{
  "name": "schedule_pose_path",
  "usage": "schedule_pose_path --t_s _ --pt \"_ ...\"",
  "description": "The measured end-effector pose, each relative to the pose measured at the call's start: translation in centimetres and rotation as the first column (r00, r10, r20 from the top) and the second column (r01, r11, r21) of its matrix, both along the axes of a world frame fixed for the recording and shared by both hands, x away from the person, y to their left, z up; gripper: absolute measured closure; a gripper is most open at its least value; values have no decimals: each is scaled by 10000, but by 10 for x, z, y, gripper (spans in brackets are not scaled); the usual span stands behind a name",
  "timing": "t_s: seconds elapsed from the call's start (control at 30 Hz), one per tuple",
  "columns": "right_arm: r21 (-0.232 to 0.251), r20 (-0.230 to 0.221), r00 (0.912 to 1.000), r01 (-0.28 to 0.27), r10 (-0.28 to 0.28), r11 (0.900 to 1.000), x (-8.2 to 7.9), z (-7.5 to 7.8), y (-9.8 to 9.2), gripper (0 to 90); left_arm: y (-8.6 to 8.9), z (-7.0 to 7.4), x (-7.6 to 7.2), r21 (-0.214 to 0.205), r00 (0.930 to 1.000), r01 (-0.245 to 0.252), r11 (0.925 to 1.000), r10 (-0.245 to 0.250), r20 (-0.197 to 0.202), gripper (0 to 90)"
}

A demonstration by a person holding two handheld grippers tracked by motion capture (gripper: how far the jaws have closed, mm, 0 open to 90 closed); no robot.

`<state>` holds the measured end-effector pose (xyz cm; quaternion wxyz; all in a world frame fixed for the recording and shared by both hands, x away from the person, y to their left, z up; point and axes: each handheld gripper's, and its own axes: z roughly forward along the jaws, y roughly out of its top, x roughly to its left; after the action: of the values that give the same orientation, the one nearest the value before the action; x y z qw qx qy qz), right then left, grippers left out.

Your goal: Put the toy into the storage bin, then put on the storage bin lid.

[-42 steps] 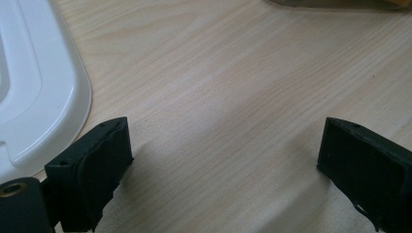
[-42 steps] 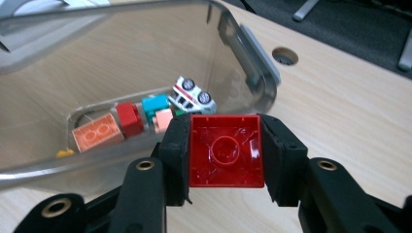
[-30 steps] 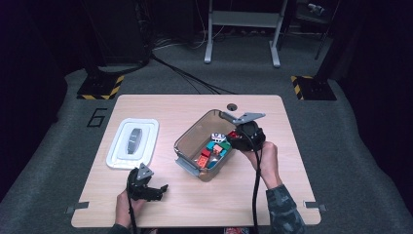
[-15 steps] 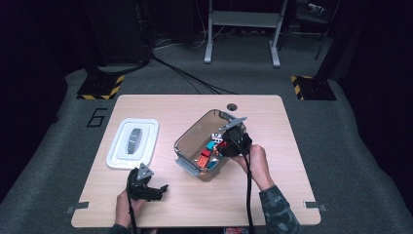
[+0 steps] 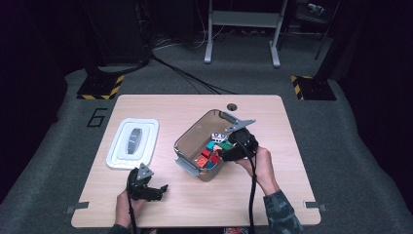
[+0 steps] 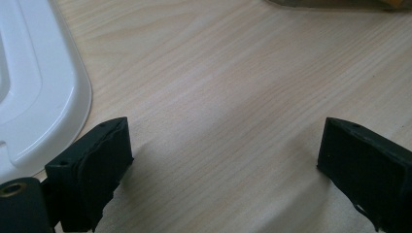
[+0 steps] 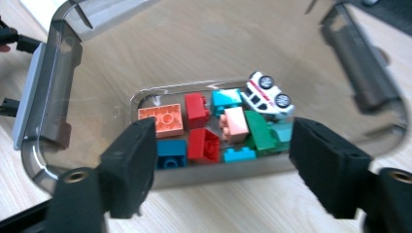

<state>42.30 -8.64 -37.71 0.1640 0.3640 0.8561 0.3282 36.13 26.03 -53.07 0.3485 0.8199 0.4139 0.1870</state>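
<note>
Left gripper (image 5: 157, 189): jaws wide, empty, resting near the table's (image 5: 311, 161) near edge.
Right gripper (image 5: 225, 152): jaws just opened, empty, directly over the bin's right rim.
Bin (image 5: 195, 134): mid-table, toy bricks (image 7: 204, 131) inside, long axis diagonal.
Lid (image 5: 132, 143): left edge.

- Right hand-held gripper (image 5: 225, 152) has shifted from the far right rim of the clear bin (image 5: 187, 135) to over the bin's near right part, above the bricks (image 7: 204, 127).
- Its jaws have just been opening; they now stand apart with nothing between them.
- The person's right hand (image 5: 258, 163) followed, nearer the bin.
</note>
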Motion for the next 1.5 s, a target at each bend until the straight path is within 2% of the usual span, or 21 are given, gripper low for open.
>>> schedule_pose_path --t_s 0.07,0.13,0.23,0.3,0.43,0.73,0.8,0.9,1.03,1.13,1.17,1.23,1.33,1.37,1.4,1.5 --pt "110 165 9999 -31 29 9999 -4 3 -8 197 0 0 0 5 10000 3 10000 -3 1 54" --pt "292 300 9993 226 -235 9993 -10 5 -15 162 0 0 0 4 10000 2 10000 -2 -5 54" --pt "493 420 9987 280 -301 9984 -18 6 -28 143 0 0 0 5 10000 2 10000 -2 -9 53" --pt "670 435 9984 336 -366 9972 -23 4 -36 138 0 0 0 4 10000 6 10000 -6 -9 53" --pt "699 408 9973 578 -607 9959 -31 -5 -51 101 0 0 0 10 10000 11 10000 -11 -13 53" --pt "781 -64 9924 1231 -1229 9893 -41 -44 -83 27 0 0 0 -17 10000 -4 10000 3 -21 53" --pt "981 -96 9885 1513 -1511 9836 -45 -55 -90 23 0 0 0 6 10000 8 10000 -8 -13 53" --pt "984 -78 9832 1820 -1822 9784 -47 -72 -96 11 0 0 0 2 10000 1 10000 -1 -8 53" --pt "847 -189 9773 2117 -2108 9737 -48 -92 -102 0 0 0 0 -47 10000 -19 10000 19 -39 54" --pt "727 -300 9691 2464 -2448 9664 -47 -109 -104 0 0 0 0 -65 10000 17 10000 -18 -95 54" --pt "587 -233 9689 2474 -2464 9671 -45 -114 -106 0 0 0 0 -73 9999 9 10000 -10 -106 54" --pt "521 -321 9611 2755 -2742 9599 -42 -125 -106 0 1 1 0 4 9998 101 9999 -100 -166 54" --pt "425 -330 9580 2861 -2848 9573 -38 -136 -110 0 2 1 1 47 9998 171 9998 -171 -140 54" --pt "414 -427 9530 3016 -2999 9525 -38 -138 -110 1 2 1 1 51 9998 162 9999 -162 -136 55" --pt "374 -292 9547 2971 -2961 9541 -37 -140 -112 6 2 1 1 28 9998 156 9999 -155 -142 55" --pt "244 -98 9497 3133 -3131 9494 -36 -147 -114 6 2 1 1 68 9999 133 9999 -133 -39 55"
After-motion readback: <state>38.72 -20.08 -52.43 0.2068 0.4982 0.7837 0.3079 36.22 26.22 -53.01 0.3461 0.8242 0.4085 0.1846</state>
